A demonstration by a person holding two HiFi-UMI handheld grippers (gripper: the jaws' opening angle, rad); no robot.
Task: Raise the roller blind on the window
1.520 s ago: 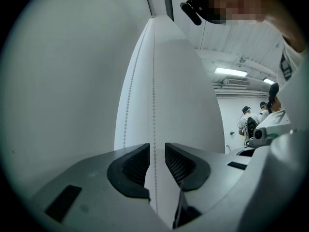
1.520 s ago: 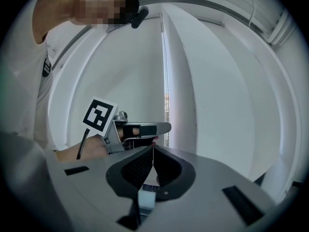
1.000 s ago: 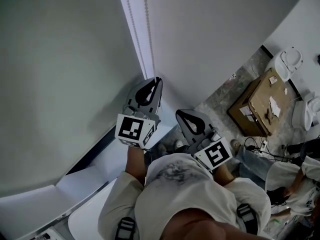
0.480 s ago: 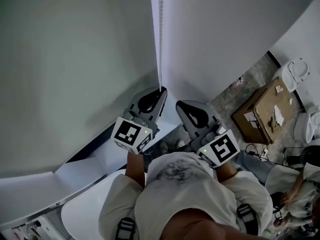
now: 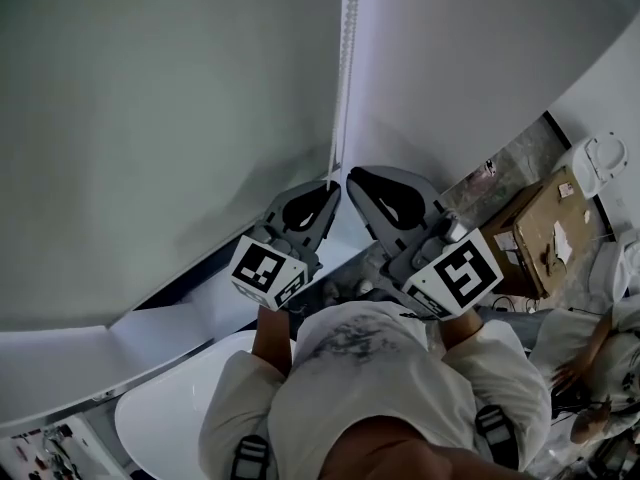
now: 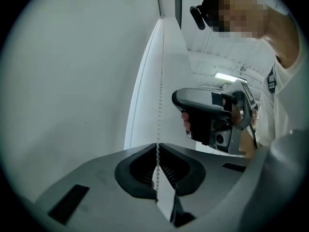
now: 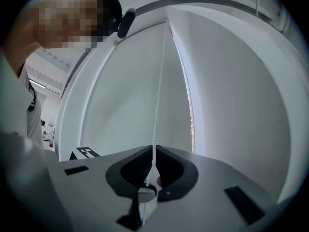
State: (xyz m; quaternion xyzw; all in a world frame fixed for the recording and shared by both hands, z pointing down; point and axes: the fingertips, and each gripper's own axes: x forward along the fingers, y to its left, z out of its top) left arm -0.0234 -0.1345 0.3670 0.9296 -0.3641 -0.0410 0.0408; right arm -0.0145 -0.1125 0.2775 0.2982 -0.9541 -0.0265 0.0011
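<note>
Between the tips of the left gripper (image 6: 157, 146) we find one strand of the bead chain (image 6: 160, 105). The jaws are pressed together on it, and the strand runs straight up from the tips and continues down through the hollow behind them. A second strand hangs just to the left of this gripper, along the edge of the roller blind (image 6: 72, 81), whose pale sheet fills the area to the gripper's left and reaches below jaw level. The right gripper (image 7: 153, 152) is likewise closed on a chain strand, which rises from its tips. Another strand hangs to its right, apart from the jaws. We cannot tell whether both grippers hold the same strand. In the head view the two grippers sit side by side with their tips close together at the chain, the right tips slightly farther up it. From the left gripper, the right gripper appears just to the right and above, with fingers (image 6: 186, 124) wrapped on its grip. Well to the right of the right gripper, and far below, a cardboard box (image 5: 535, 233) stands on the floor.
</note>
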